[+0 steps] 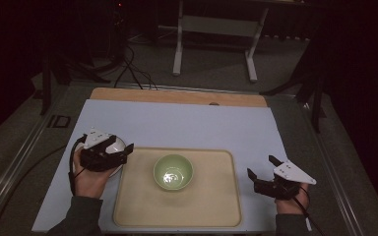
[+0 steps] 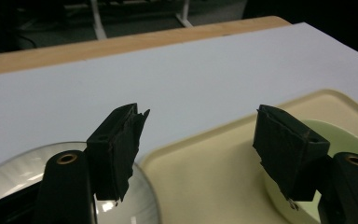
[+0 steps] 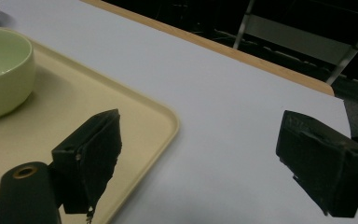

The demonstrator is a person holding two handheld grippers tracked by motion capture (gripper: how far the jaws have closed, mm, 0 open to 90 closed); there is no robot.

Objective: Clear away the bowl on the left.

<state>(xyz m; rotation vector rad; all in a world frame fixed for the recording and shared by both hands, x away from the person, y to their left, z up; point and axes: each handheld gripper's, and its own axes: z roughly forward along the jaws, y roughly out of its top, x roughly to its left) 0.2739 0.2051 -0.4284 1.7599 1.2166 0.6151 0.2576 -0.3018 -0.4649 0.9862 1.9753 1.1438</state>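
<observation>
I see green bowl [image 1: 173,171] centred on tray [image 1: 133,206] on counter [image 1: 177,123]; white bowl [image 1: 120,143] at tray's 9 o'clock, under left hand-held gripper [image 1: 126,150], jaws apart, gripping nothing; right hand-held gripper [image 1: 262,167] at tray's 3 o'clock, jaws wide, empty

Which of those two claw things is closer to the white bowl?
Left. The left gripper hangs right over the white bowl beside the tray; the right gripper sits past the tray's far side.
</observation>
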